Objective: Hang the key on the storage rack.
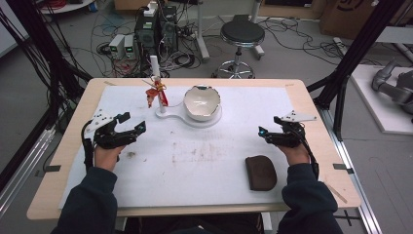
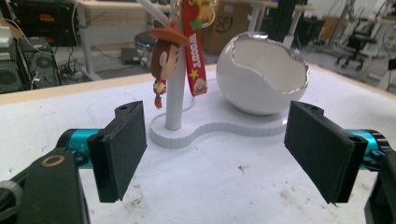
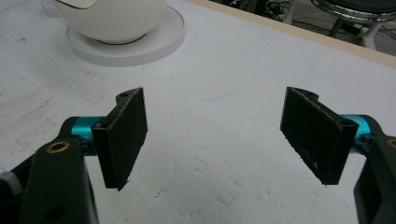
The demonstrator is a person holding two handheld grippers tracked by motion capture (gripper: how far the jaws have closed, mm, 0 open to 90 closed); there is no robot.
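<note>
**Both grippers spread and empty beside the white stand**

The white stand sits toward the far side of the white mat, and everything else is placed from it. An upright post rises from the stand's left end, and from it hang a cowboy-head keychain and a red strap printed with "WOODY". On the stand's right end rests a white eggshell-shaped bowl, its rim jagged.

The left gripper hovers to the near left of the stand, aimed at the post. Its jaws stand wide apart with nothing between them, and in the left gripper view the keychain hangs beyond the gap, apart from both pads.

The right gripper is well apart from the stand, to its near right. Its jaws are likewise spread and hold nothing, over bare mat.

A brown pouch lies flat on the mat, nearer the person than the right gripper and well apart from the stand.
</note>
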